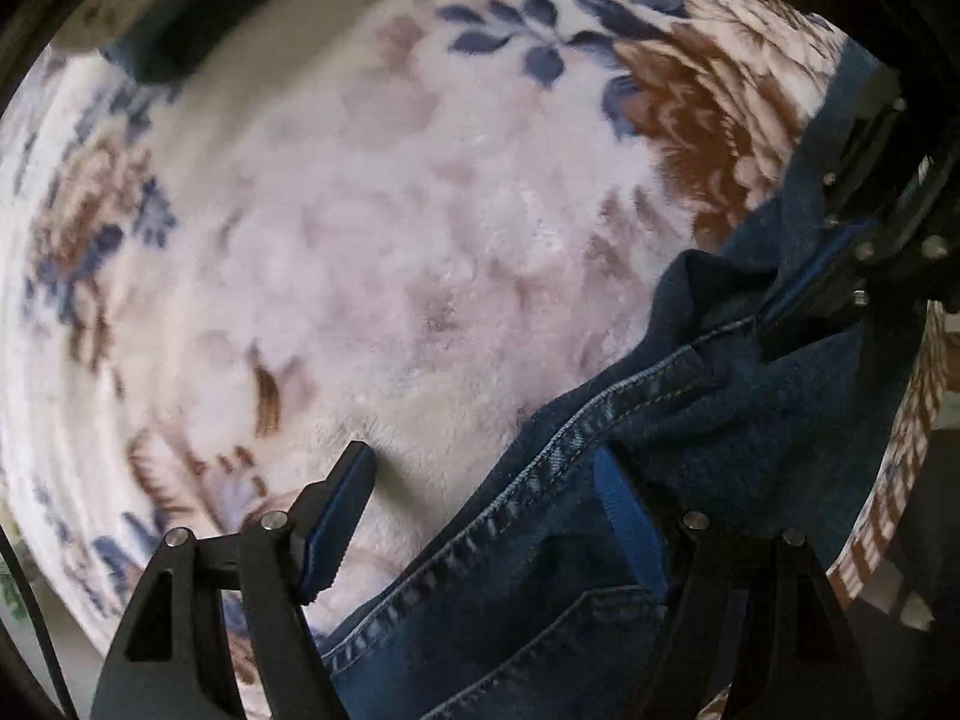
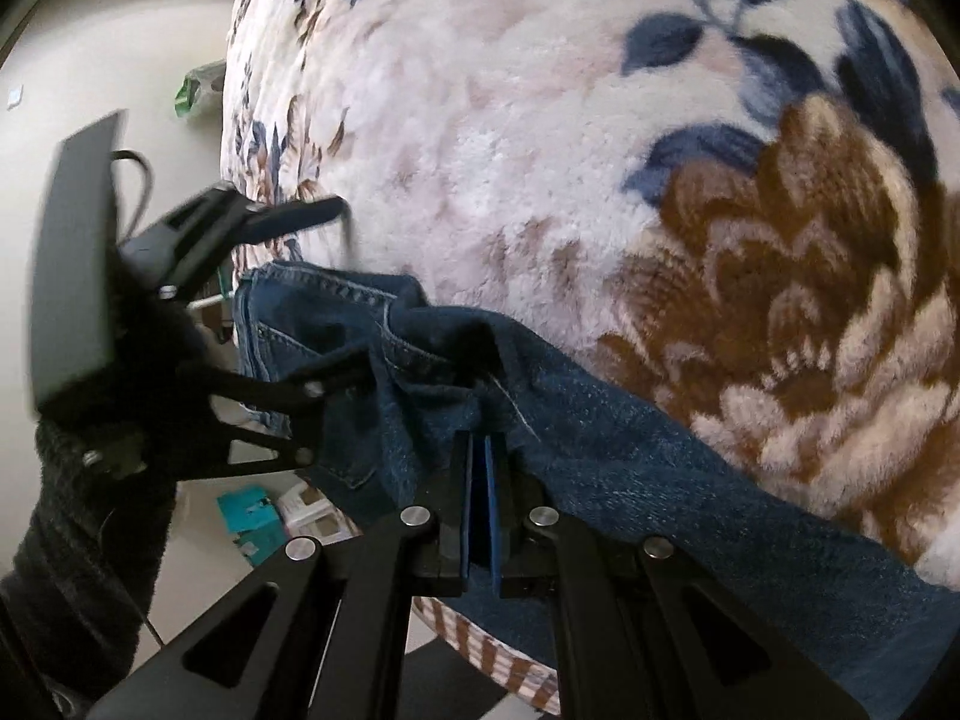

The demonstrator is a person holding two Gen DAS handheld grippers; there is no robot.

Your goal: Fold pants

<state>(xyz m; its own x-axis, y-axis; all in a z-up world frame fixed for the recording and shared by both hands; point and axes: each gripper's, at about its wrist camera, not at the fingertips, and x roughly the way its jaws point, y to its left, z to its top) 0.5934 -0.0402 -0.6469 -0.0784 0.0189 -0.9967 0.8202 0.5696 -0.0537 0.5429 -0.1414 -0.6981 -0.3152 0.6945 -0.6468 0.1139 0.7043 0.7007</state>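
Dark blue jeans (image 1: 690, 432) lie bunched near the edge of a floral fleece blanket (image 1: 390, 240). My left gripper (image 1: 486, 468) is open, its jaws wide apart; the seamed edge of the jeans runs between them and covers part of the right finger (image 1: 630, 516). My right gripper (image 2: 485, 450) is shut on a fold of the jeans (image 2: 630, 450). It also shows in the left wrist view (image 1: 798, 312) at the right, clamping the denim. The left gripper shows in the right wrist view (image 2: 336, 276), open over the jeans' stitched hem.
The blanket (image 2: 540, 150) covers a bed whose edge falls away at the left of the right wrist view. On the pale floor (image 2: 90, 60) lie a teal box (image 2: 252, 516), a white box (image 2: 312, 510) and a green bag (image 2: 198, 90).
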